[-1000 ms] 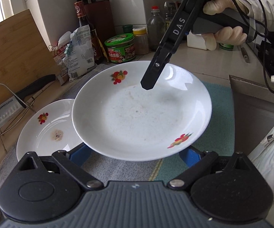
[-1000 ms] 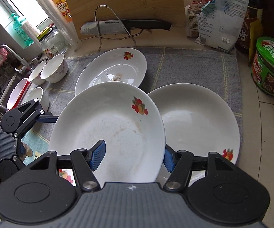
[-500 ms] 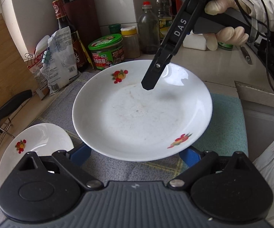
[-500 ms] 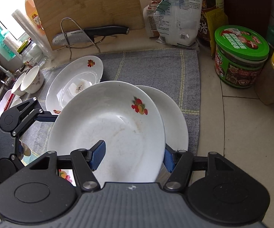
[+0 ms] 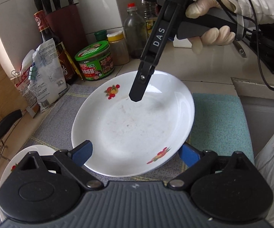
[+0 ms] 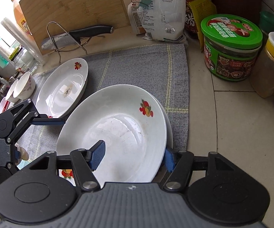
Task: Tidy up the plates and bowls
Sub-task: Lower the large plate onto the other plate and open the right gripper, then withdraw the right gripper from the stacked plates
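A white plate with fruit prints [image 5: 133, 125] [image 6: 118, 133] hangs over the grey mat, directly above a second white plate whose rim [image 6: 170, 133] shows at its right. My right gripper [image 6: 133, 155] is shut on its rim, one finger [image 5: 138, 87] inside, one beneath. My left gripper [image 5: 135, 153] straddles the near rim, its jaws apart, left finger [image 6: 47, 122] beside the plate. A third, stained plate [image 6: 63, 89] lies to the left on the mat. Small bowls [image 6: 24, 84] stand beyond it.
A green-lidded jar [image 6: 231, 47], a yellow-lidded jar [image 6: 271, 64], bottles and a clipped bag [image 6: 159, 13] line the wall. A knife [image 6: 76, 37] on a wire stand leans against a bamboo board [image 6: 74, 7]. A teal cloth [image 5: 222, 123] and sink edge lie right.
The held plate has moved right across the mat and now covers the second plate. My left gripper's finger now sits beside the plate's rim.
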### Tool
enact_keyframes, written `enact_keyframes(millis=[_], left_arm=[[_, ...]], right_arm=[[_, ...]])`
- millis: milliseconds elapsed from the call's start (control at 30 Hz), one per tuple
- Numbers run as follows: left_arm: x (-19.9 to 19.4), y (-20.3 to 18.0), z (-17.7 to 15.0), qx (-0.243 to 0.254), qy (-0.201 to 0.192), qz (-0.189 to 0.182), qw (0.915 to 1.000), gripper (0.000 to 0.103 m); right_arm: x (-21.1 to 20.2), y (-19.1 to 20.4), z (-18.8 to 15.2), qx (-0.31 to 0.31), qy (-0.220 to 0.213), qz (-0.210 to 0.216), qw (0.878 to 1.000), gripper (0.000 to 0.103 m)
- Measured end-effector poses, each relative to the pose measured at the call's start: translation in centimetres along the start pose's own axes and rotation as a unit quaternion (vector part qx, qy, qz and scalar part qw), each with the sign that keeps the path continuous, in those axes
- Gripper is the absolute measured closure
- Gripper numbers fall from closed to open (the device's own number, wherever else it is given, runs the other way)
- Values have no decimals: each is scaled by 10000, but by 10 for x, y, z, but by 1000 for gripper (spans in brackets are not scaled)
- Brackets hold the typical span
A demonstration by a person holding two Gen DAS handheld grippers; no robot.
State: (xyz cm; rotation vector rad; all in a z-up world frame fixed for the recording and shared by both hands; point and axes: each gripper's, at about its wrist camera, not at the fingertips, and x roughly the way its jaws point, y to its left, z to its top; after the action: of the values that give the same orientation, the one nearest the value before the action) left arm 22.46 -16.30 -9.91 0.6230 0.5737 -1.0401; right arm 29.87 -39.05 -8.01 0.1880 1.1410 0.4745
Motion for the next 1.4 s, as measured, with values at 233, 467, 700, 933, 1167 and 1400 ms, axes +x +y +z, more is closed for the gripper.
enact_keyframes(millis=[233, 467, 700, 933, 1167, 1400], left_arm=[[-1, 5, -4, -237, 20, -44, 9997, 6], [-4, 8, -8, -390, 37, -40, 9992, 6], [-9, 8, -9, -485, -20, -38, 9988, 6], [-12, 11, -9, -633, -66, 37, 9980, 6], [-13, 8, -11, -760, -76, 93, 9970, 5], [-22, 8, -12, -1387, -72, 443, 9893, 4]], right_arm=[[1, 1, -1, 74, -10, 42, 10000, 30], [-1, 2, -2, 135, -8, -16, 9999, 29], [-4, 5, -2, 106, -10, -111, 9999, 25], [-9, 5, -5, 89, -42, -260, 9996, 20], [-21, 9, -8, -110, -316, -407, 9986, 2], [-20, 30, -16, -708, -565, -884, 9920, 0]])
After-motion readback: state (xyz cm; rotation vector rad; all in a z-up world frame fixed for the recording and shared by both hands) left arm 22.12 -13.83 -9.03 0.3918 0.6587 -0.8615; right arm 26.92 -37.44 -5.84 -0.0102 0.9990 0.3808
